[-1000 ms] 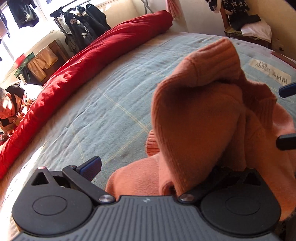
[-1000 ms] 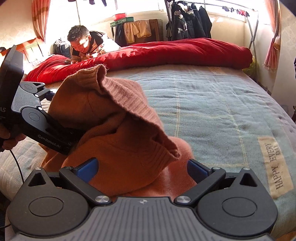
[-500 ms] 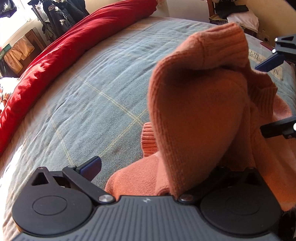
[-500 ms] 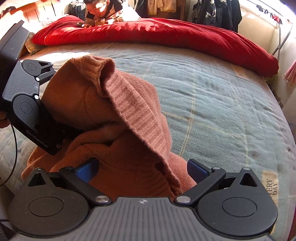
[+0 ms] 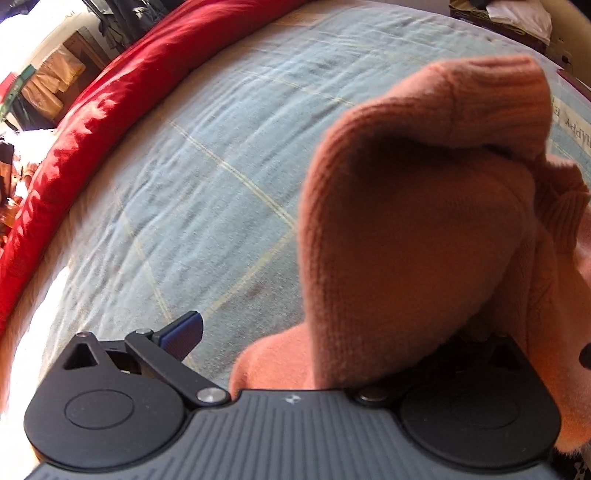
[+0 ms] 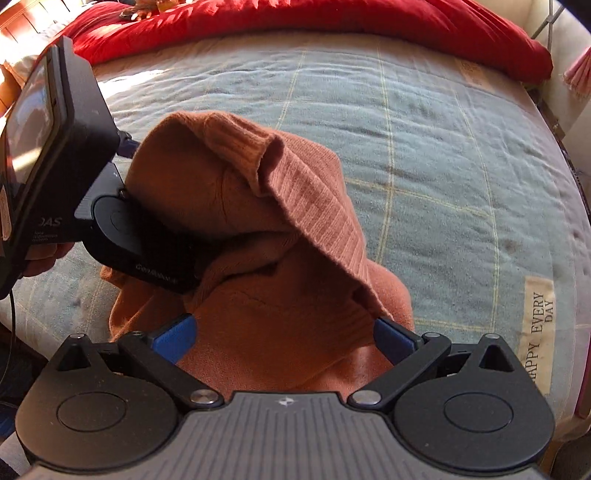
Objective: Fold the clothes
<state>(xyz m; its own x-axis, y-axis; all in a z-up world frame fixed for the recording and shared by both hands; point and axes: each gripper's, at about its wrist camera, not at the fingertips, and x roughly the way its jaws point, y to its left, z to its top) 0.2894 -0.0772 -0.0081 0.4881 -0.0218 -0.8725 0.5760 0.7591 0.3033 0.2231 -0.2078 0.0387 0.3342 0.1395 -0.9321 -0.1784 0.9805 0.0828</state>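
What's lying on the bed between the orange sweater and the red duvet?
Nothing: only bare blue checked bedspread separates the orange sweater from the red duvet, in both views.

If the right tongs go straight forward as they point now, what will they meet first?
Most likely the orange sweater: the right tongs stand open with the knit bunched directly between and ahead of their fingers. The blue blanket lies beyond it.

A label [image 6: 538, 334] on the bedspread [image 6: 424, 155] reads "HAPPY EVERY DAY".
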